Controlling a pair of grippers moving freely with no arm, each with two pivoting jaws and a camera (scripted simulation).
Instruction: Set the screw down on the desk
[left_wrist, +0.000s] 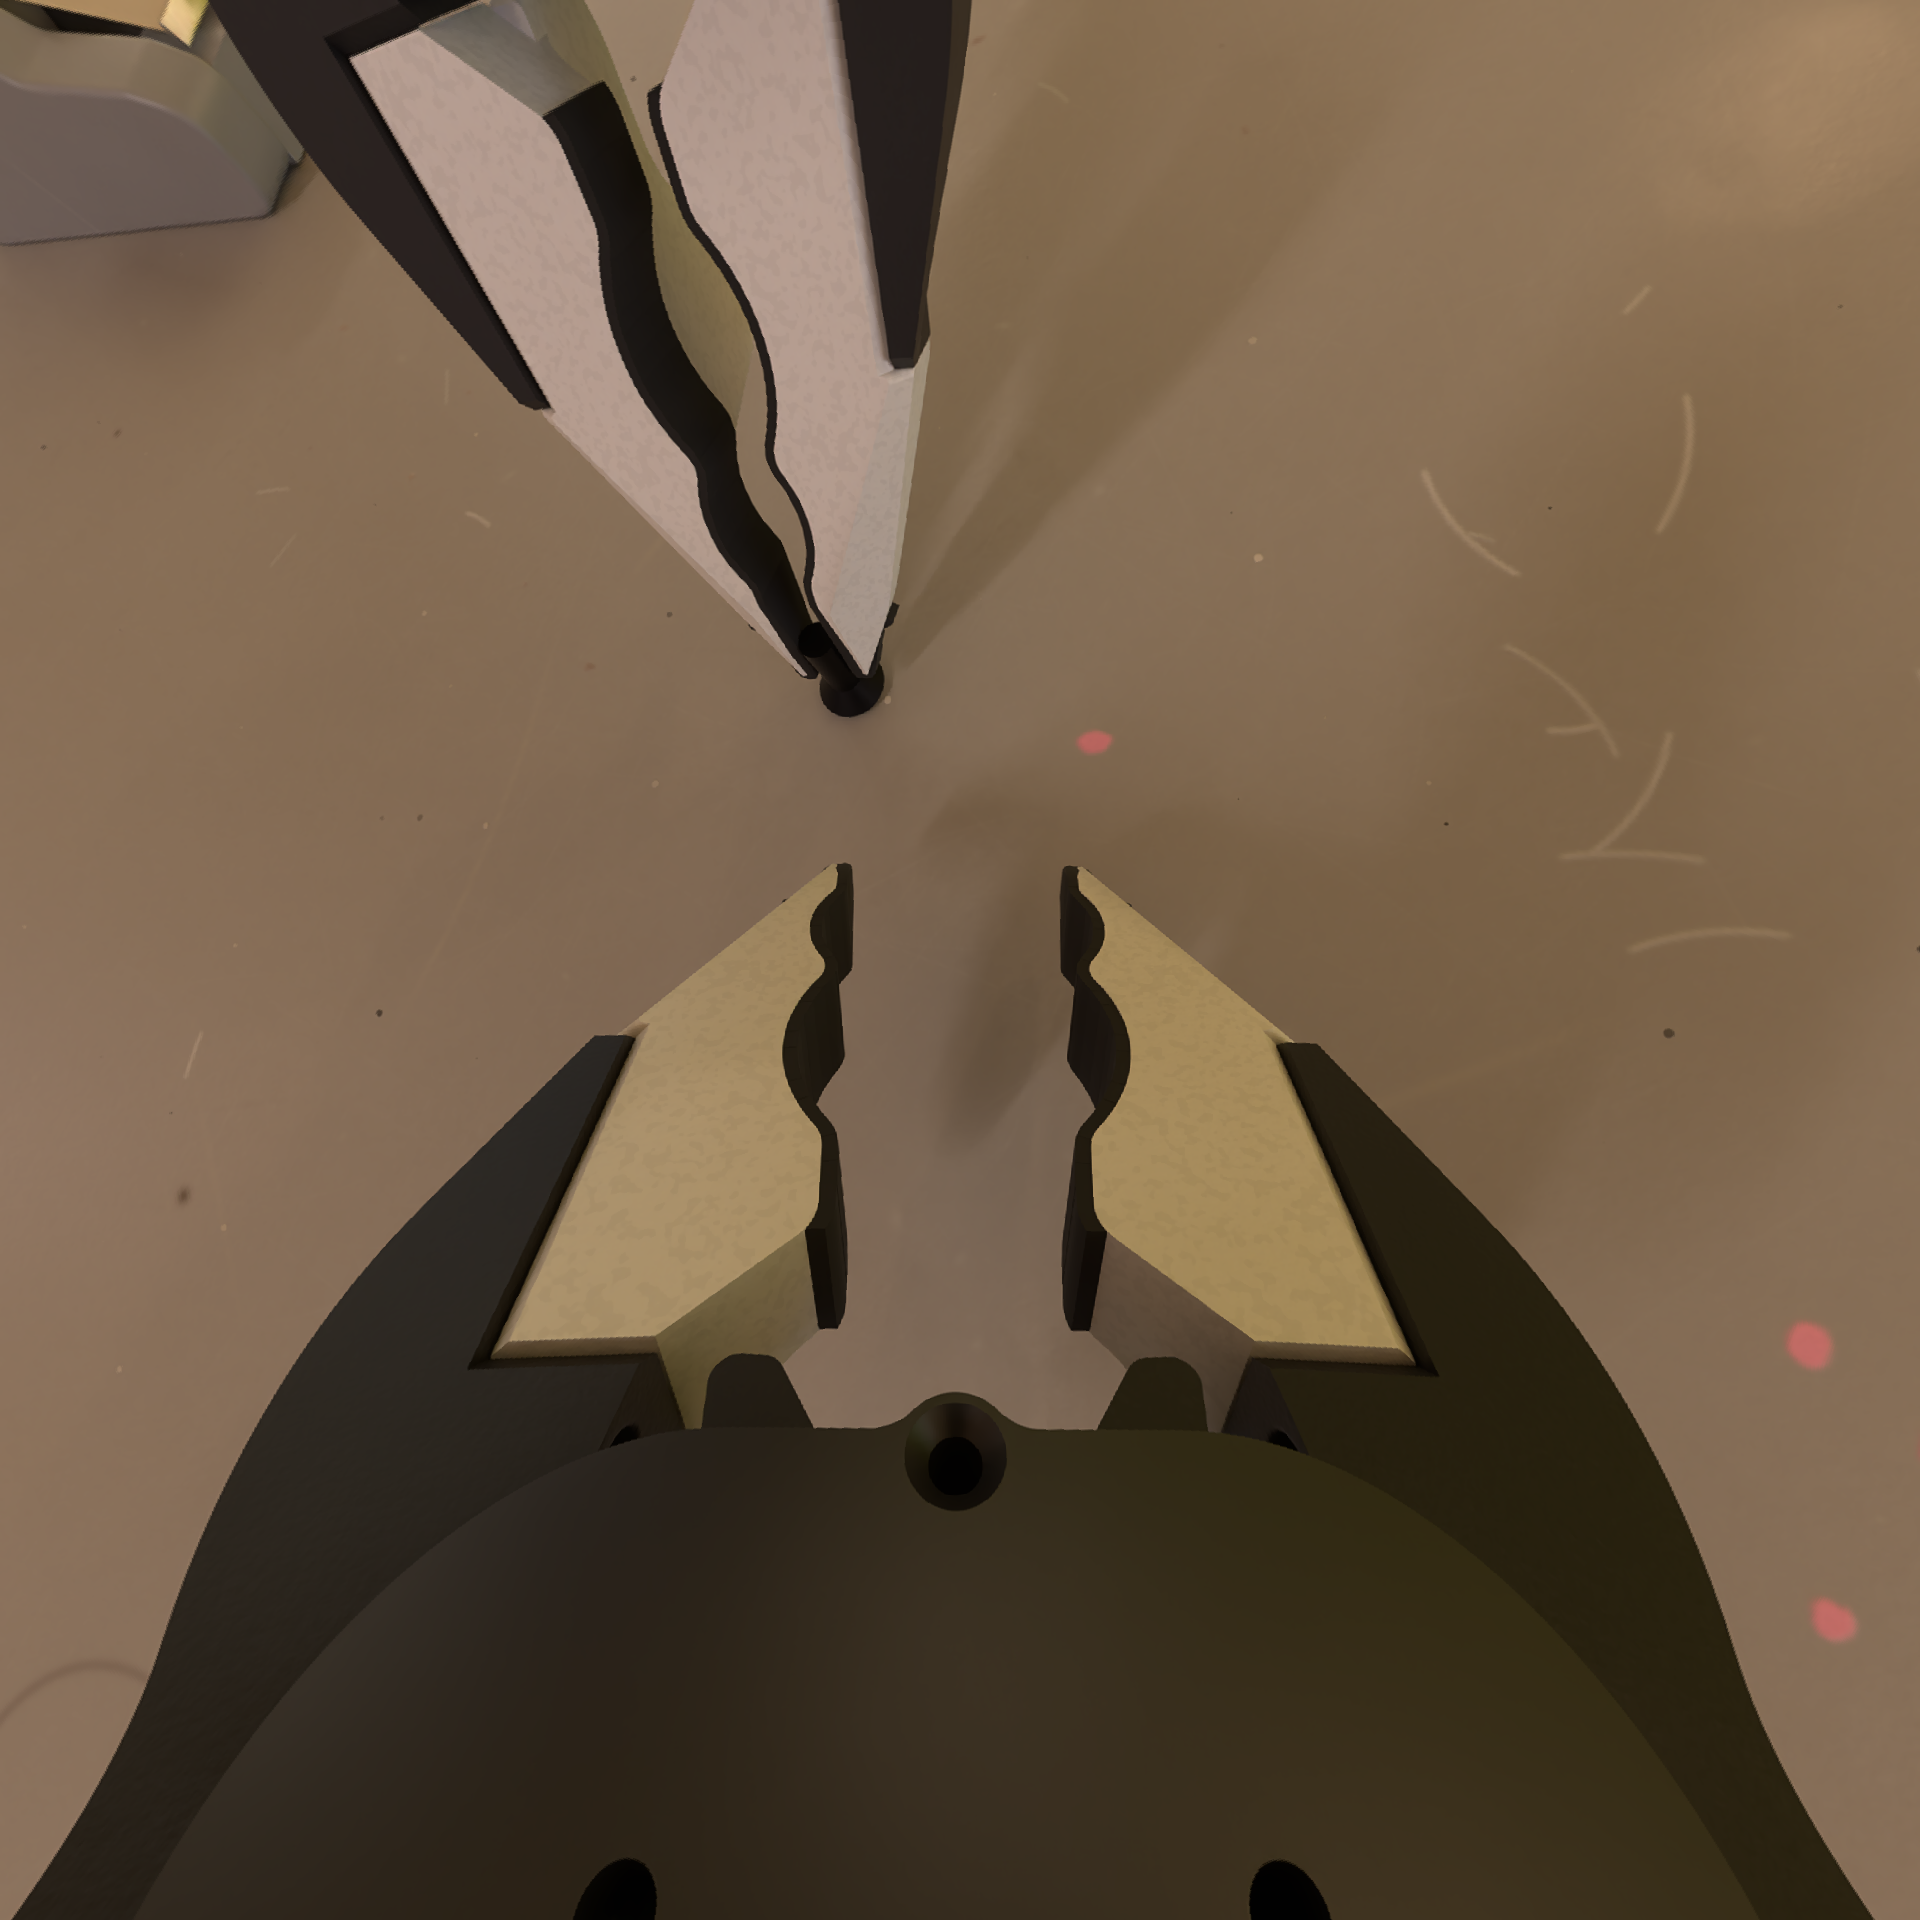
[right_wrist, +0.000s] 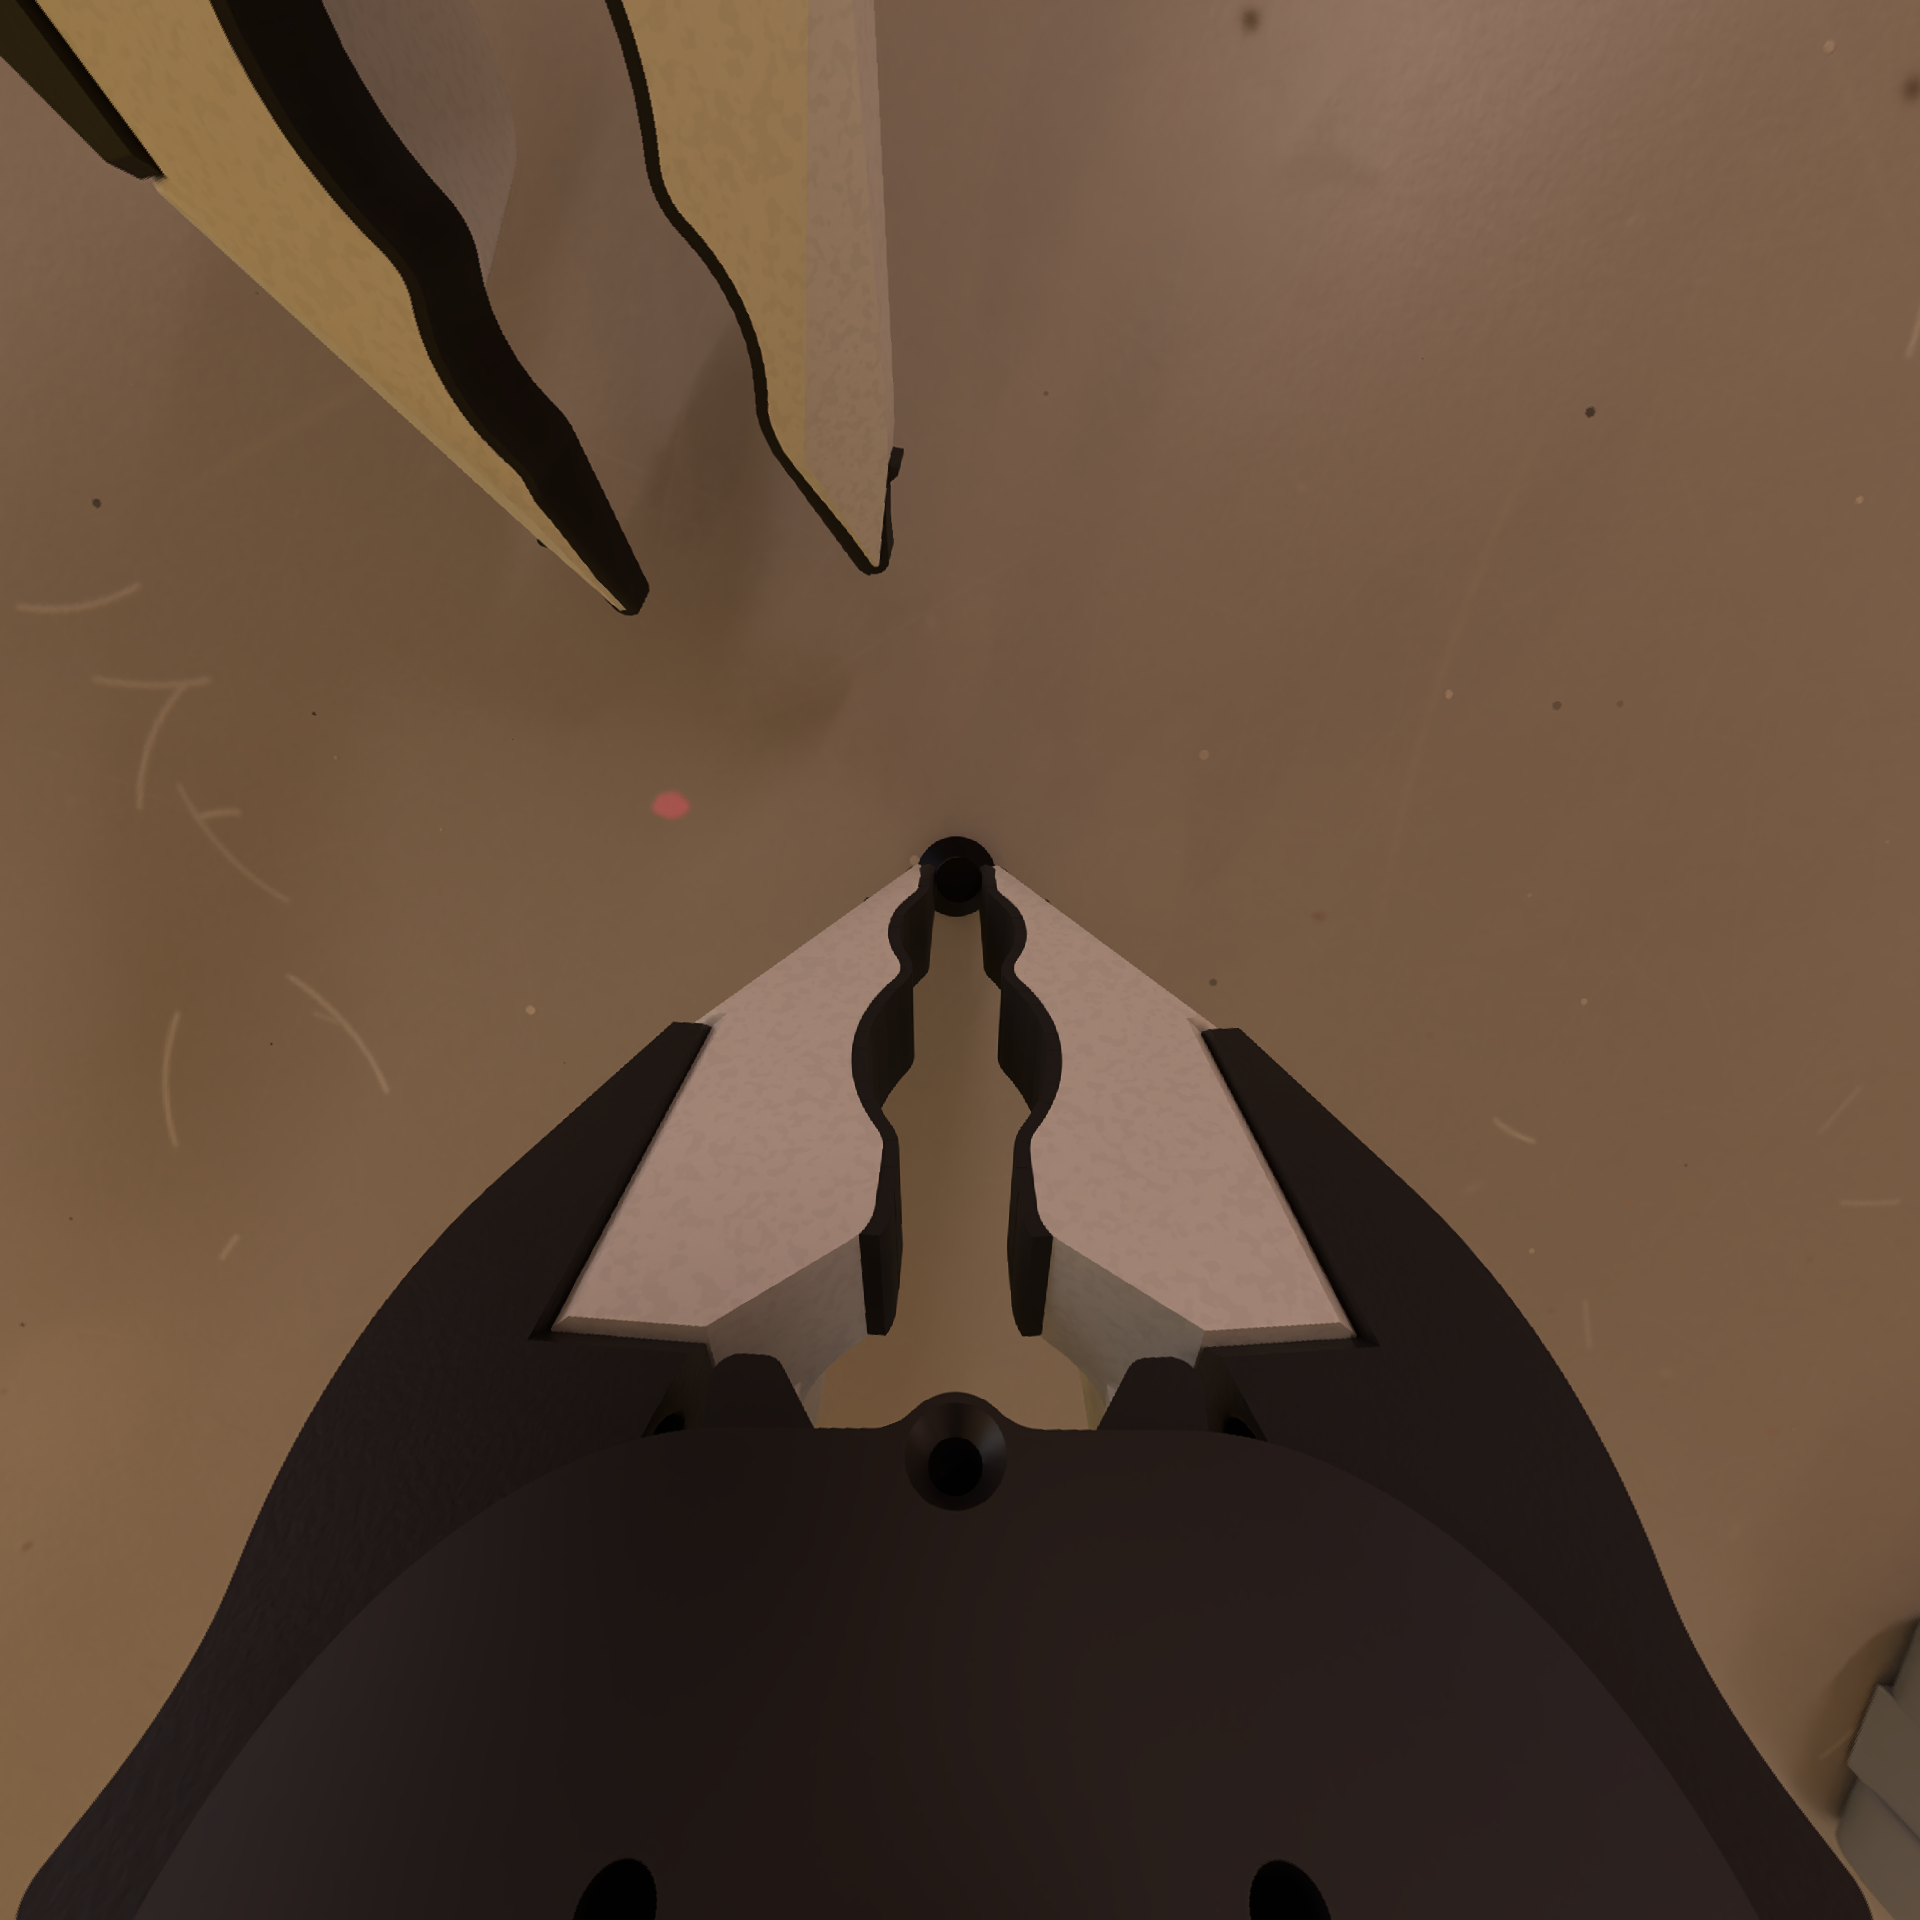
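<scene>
A small black screw (right_wrist: 956, 883) is pinched between the tips of my right gripper (right_wrist: 956, 896), which is shut on it. The screw stands upright with its head down, at or touching the tan desk (right_wrist: 1351, 727). In the left wrist view the right gripper (left_wrist: 836, 665) comes down from above, and the screw (left_wrist: 850, 691) shows under its tips on the desk (left_wrist: 312, 727). My left gripper (left_wrist: 956, 883) is open and empty, hovering a short way from the screw. It also shows in the right wrist view (right_wrist: 753, 587), top left.
A grey metal block (left_wrist: 114, 156) stands at the far left corner of the left wrist view. A pale grey object (right_wrist: 1886, 1756) shows at the right edge of the right wrist view. Small pink dots (left_wrist: 1094, 742) and faint scratches mark the desk.
</scene>
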